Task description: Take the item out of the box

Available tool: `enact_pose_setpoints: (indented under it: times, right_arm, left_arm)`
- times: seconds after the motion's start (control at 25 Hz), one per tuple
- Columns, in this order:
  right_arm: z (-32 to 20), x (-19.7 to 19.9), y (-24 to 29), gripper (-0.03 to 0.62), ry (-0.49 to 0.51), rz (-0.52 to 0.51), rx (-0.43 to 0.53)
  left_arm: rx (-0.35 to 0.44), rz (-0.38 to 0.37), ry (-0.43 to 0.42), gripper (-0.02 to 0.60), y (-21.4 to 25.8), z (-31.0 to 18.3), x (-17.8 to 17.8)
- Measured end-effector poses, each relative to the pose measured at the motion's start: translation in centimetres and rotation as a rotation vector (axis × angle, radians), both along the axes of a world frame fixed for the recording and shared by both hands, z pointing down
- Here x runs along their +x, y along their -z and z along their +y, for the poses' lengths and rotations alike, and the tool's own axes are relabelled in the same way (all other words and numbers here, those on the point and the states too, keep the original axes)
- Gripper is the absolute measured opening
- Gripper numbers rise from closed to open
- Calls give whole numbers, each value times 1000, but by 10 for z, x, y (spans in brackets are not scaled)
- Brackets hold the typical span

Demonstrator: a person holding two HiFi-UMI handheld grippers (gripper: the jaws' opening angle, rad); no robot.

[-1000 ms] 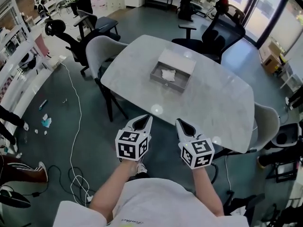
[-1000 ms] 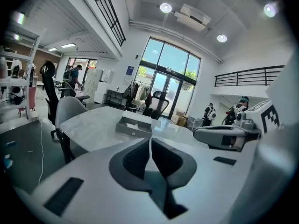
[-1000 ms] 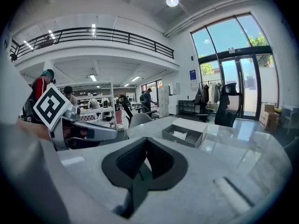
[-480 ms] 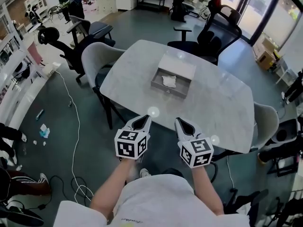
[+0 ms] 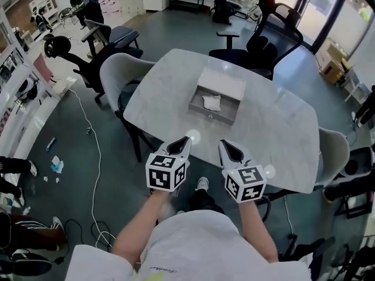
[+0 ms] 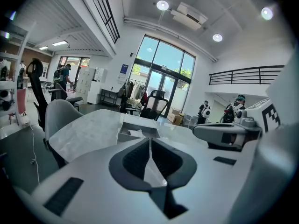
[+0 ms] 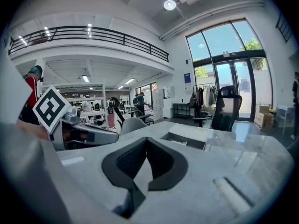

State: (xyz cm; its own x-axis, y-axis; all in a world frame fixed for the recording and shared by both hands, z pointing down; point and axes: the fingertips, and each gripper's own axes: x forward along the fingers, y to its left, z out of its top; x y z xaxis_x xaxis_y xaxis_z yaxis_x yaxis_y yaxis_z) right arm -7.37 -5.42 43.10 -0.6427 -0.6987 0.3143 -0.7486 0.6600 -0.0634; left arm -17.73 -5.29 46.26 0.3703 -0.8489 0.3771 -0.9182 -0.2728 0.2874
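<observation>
Jaws pressed together on left gripper (image 5: 186, 140) and right gripper (image 5: 224, 144), over 6 o'clock edge of table (image 5: 275, 133). Box (image 5: 213, 112) at 12 o'clock holds white item (image 5: 211, 102).

The box (image 5: 212, 114) sits on the table (image 5: 275, 133) ahead of me, toward its far side, and the item (image 5: 211, 102) lies inside it. My left gripper (image 5: 186, 140) and right gripper (image 5: 225, 145) hang side by side at the table's near edge, well apart from the box. One chair (image 5: 114, 69) stands at the table's left, a second chair (image 5: 331, 148) at its right, and an office chair (image 5: 275, 37) behind it.
</observation>
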Motion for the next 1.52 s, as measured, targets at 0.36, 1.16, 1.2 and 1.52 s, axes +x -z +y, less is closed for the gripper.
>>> enact_pose_setpoints:
  times: [0.36,1.16,1.2,1.52]
  right_arm:
    - [-69,-1,-11,5,5,-27,-25]
    - [-192,42,-40,5,2,-68,-122]
    - [-197,44,-42,5,2,-72,-127]
    - [-225,61,-54,5,0,-116,-160]
  left_arm:
    - [-44,-60,-11,21,-10,-69,0]
    - [-186,-329,-334,23,-61,-207,68]
    - [-198,-349,-368,23,-65,-212,73]
    - [-269,-510,-525,25,-91,-245,100]
